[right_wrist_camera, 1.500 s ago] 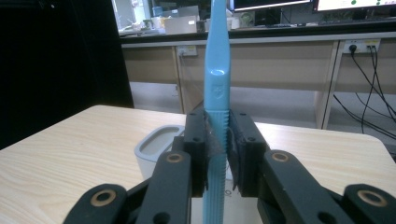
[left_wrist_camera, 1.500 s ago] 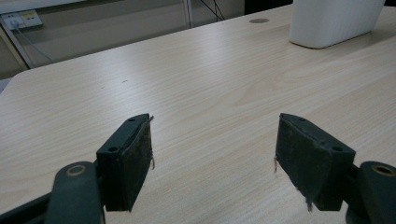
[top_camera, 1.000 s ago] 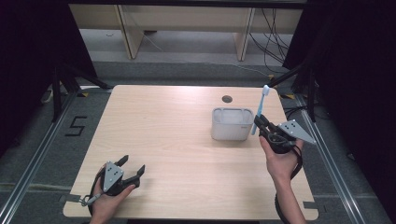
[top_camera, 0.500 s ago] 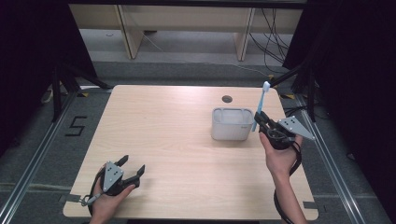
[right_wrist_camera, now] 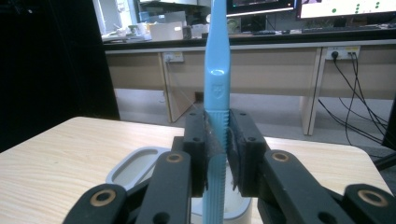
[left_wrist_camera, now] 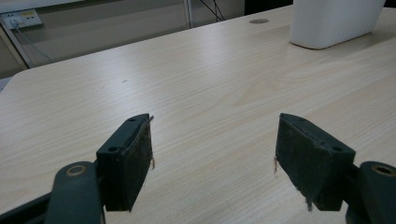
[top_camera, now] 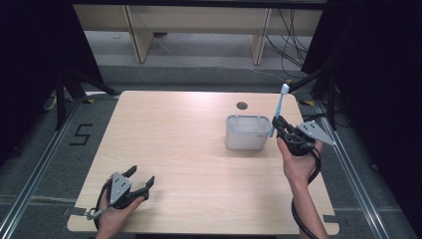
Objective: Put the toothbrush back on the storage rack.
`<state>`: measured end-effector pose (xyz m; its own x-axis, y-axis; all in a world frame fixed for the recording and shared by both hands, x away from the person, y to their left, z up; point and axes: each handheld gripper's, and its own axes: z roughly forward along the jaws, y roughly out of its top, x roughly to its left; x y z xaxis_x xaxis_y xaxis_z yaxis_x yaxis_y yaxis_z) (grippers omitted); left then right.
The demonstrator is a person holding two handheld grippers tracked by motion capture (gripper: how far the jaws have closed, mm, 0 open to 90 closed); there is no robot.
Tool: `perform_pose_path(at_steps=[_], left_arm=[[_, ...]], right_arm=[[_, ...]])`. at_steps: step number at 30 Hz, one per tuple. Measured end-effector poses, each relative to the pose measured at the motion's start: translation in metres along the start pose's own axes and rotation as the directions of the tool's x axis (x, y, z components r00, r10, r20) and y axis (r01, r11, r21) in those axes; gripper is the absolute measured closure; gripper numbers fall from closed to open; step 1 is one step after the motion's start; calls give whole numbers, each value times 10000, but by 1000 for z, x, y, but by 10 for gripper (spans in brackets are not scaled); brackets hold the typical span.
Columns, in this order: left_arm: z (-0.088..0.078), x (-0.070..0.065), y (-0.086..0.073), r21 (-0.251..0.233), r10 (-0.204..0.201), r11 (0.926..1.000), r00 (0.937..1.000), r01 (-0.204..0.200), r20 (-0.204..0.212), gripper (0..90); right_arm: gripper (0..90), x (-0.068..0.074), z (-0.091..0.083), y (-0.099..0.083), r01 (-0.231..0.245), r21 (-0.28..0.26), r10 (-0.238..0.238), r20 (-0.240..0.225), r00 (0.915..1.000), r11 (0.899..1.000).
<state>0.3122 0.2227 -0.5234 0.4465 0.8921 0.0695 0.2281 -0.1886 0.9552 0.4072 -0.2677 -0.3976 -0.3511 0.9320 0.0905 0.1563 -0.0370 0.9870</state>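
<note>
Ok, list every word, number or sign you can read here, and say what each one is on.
"5": black figure on the grey floor left of the table.
Small embossed emblem on the blue toothbrush handle: too small to read.
Monitor screens in the background: blurred, unreadable.

Only legible mark: a "5" (top_camera: pixel 81 134) taped on floor left of table (top_camera: pixel 174 129).

In my right tongs' (right_wrist_camera: pixel 216 154) view the blue toothbrush (right_wrist_camera: pixel 217 70) runs off the top edge, so its head is cut off there, and its lower end drops out past the bottom edge. My tongs cover most of the white bin (right_wrist_camera: pixel 135 165) behind them. In my left tongs' view that bin's top is cropped away. From above, the bristles are too small to make out.
</note>
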Motion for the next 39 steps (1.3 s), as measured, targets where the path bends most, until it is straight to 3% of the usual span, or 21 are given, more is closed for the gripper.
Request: perform_pose_path(at_steps=[2, 25, 29, 39], left_arm=[[0, 0, 0, 6, 15, 10000, 10000, -15, 1, 271], [0, 1, 0, -20, -27, 10000, 10000, 27, 27, 271], [0, 0, 0, -19, -19, 10000, 10000, 19, 28, 271], [0, 0, 0, -29, -18, 10000, 10000, 18, 43, 271]], right_arm=[[788, 1, 1, 1, -170, 23, 170, 38, 9998, 9999], [788, -5, 15, 8, 43, -160, -39, 203, 9998, 9999], [788, -5, 17, 9, -167, -28, 168, 297, 9994, 9999], [788, -6, 24, 9, -106, -25, 107, 404, 9991, 9999]])
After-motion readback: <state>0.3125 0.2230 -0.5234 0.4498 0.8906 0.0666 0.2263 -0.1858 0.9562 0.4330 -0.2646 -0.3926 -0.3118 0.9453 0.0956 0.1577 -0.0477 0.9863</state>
